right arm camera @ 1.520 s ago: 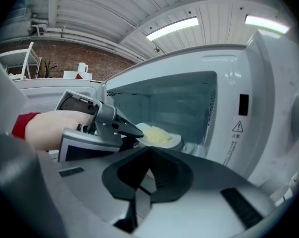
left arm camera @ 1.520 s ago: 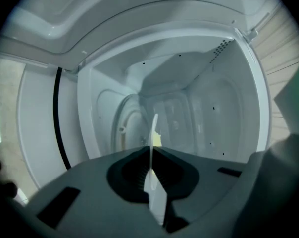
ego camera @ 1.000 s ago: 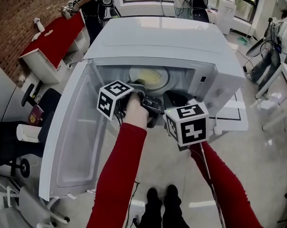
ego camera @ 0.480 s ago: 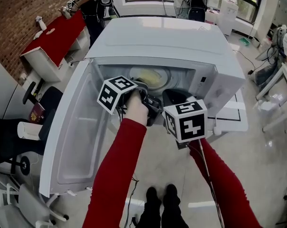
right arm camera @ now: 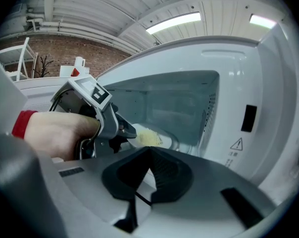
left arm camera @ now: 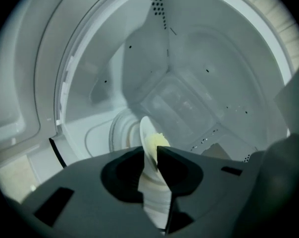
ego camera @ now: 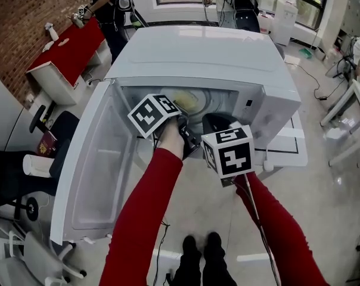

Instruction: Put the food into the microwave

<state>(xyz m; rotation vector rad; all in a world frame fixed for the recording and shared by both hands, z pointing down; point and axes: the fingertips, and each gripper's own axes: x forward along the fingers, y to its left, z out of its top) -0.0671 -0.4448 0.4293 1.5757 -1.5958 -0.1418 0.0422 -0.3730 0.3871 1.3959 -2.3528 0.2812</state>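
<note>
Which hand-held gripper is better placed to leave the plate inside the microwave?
Left. The left hand-held gripper is inside the microwave, jaws opening around the plate; the right hand-held gripper is outside, shut and empty.

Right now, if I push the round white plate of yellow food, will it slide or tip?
The round white plate looks rigid and flat, so it would probably slide, not tip. Its smooth rim, between the left gripper's opening jaws, may slip. The yellow food might shift.
</note>
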